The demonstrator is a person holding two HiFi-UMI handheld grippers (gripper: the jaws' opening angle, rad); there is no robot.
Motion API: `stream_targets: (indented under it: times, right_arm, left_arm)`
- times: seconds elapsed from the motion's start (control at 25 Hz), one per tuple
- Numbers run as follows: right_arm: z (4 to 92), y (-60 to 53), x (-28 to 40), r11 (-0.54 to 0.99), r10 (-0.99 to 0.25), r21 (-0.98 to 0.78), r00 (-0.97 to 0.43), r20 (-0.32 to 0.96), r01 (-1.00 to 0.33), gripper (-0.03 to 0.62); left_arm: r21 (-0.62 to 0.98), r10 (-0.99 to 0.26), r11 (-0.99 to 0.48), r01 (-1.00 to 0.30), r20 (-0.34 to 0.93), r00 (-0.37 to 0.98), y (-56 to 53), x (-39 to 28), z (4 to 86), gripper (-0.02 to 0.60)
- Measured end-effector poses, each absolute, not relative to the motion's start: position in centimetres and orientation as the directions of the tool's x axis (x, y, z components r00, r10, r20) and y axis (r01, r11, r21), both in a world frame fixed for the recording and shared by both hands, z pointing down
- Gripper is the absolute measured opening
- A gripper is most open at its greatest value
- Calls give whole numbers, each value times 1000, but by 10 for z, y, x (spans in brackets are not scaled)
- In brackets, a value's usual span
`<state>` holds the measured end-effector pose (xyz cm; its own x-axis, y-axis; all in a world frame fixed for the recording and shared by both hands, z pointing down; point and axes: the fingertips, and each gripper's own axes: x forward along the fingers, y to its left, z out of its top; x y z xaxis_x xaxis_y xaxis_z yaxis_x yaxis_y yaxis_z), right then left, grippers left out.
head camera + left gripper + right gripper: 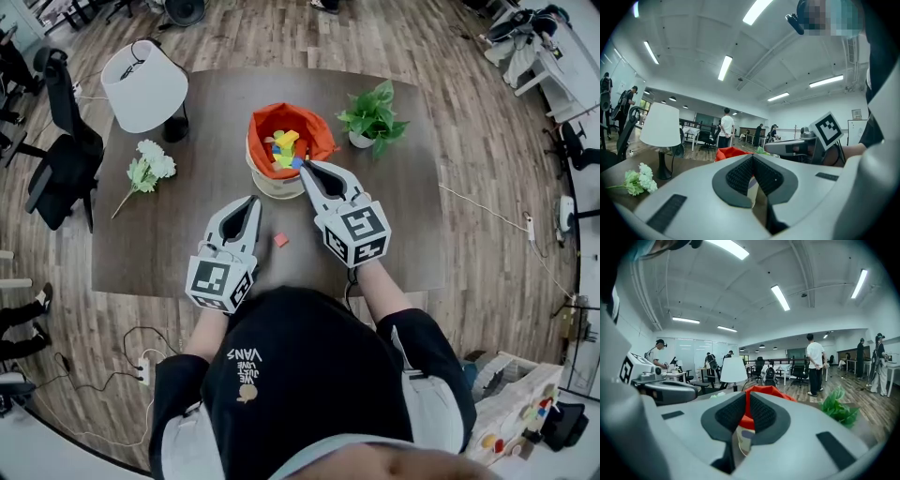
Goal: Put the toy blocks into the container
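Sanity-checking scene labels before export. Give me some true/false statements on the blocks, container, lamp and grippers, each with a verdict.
1. A red block lies on the table between the grippers. True.
2. The container is empty. False: coloured blocks lie inside.
3. In the head view, the lamp stands right of the container. False: it stands left; the plant is on the right.
4. The right gripper is nearer the container than the left gripper. True.
5. The left gripper holds a block. False: its jaws are together with nothing between them.
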<state>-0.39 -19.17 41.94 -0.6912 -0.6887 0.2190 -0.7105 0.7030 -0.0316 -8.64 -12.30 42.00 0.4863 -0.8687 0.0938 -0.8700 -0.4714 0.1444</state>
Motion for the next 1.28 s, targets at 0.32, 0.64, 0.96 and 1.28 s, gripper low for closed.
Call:
stream_targets:
  times: [0.32, 0.64, 0.96, 1.28]
  right_arm:
    - [412, -171, 10, 683, -710, -45, -678, 193, -729, 34]
    - [422, -146, 21, 671, -717, -49, -664, 214, -740, 26]
    - [428, -130, 27, 661, -719, -71, -658, 222, -747, 18]
    - [431, -120, 31, 655, -723, -75, -653, 227, -752, 17]
  left_arm:
    - [149, -852, -502, -852, 85, 517, -124, -77, 418, 11]
    - [158, -842, -518, -840, 77, 534, -122, -69, 417, 11]
    - [149, -840, -524, -838, 73, 538, -114, -66, 416, 11]
    - [144, -840, -525, -839, 72, 538, -104, -63, 414, 11]
